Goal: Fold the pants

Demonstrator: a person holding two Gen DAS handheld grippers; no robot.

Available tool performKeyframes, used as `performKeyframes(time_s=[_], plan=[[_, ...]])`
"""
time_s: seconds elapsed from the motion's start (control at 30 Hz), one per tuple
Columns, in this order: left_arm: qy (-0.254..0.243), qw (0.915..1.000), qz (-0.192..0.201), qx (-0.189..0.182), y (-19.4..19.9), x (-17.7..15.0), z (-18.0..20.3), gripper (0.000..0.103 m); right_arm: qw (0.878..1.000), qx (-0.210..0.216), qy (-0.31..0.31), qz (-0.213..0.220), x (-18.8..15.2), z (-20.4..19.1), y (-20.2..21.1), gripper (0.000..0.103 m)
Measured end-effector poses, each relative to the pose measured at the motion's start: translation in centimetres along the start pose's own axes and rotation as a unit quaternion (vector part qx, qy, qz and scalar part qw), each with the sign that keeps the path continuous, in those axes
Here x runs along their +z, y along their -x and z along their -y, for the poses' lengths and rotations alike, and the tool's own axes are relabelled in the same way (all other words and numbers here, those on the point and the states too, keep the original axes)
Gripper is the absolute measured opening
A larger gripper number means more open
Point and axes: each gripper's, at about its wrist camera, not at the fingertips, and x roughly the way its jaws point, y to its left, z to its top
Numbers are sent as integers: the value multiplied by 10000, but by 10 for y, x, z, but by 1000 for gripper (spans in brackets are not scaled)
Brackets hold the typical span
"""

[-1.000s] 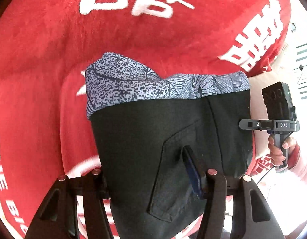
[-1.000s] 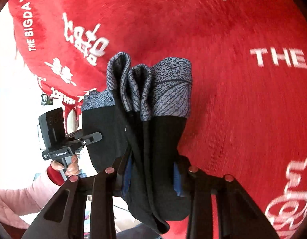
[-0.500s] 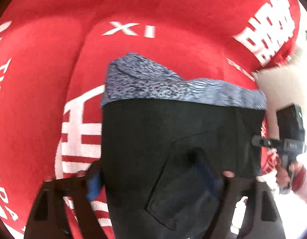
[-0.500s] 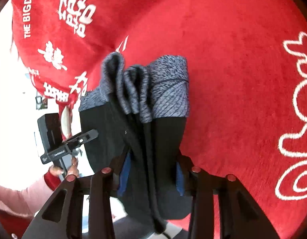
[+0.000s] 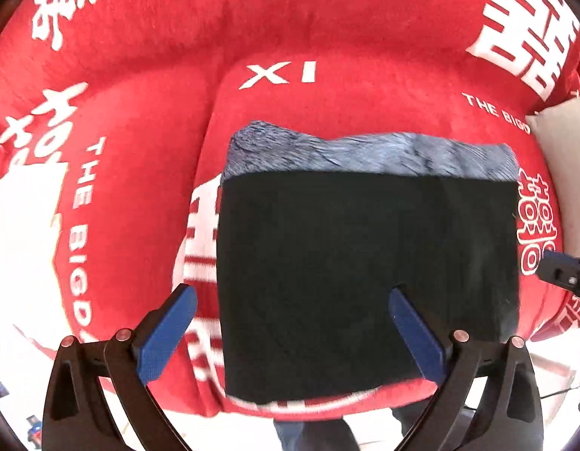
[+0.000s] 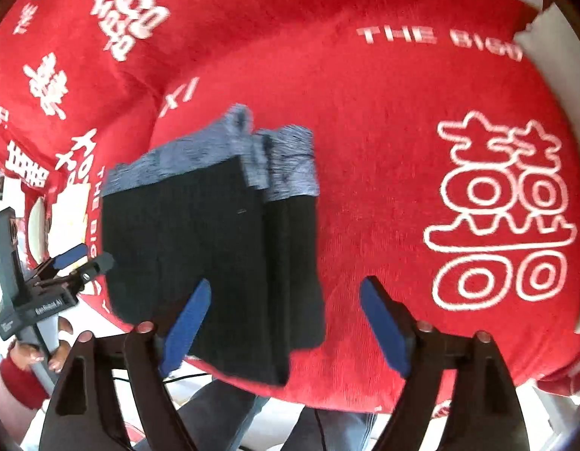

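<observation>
The black pants [image 5: 365,263] with a blue-grey patterned waistband [image 5: 369,156] lie folded into a compact rectangle on the red cloth. My left gripper [image 5: 290,323] is open, its blue pads either side of the near left part of the fold, holding nothing. In the right wrist view the folded pants [image 6: 214,244] show stacked layers. My right gripper [image 6: 286,319] is open over their near right corner, empty. The left gripper also shows in the right wrist view [image 6: 83,259].
The red cloth [image 5: 327,37] with white characters and lettering covers a cushioned seat. A white cushion [image 5: 564,143] sits at the right edge. The seat's front edge [image 6: 365,402] drops off just below the pants, with legs in jeans [image 6: 230,413] beneath.
Both grippers were shut on the hanging folded pants; they have lowered them onto the red cloth and opened, letting go.
</observation>
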Motion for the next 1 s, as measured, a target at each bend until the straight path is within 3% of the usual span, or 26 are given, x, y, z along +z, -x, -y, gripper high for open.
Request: performKeyframes(time_s=[0.03,0.27,0.5,1.0], plan=[[62,10000,6,65,9,-6,5,102,10000,-62,50,34,-2,-5,6,103],[280,9993,-70,257,38,-27,28,102,9970,-611,482,5,-23,-47,28,103],[61,9987,-109,487,55,-40,20,102,9972,-691,169,214,-39,-73,44,103],[-319,9988,-46,378,79,-70,6,102,9940,-1019,-252,292,-73,-104,54,103]])
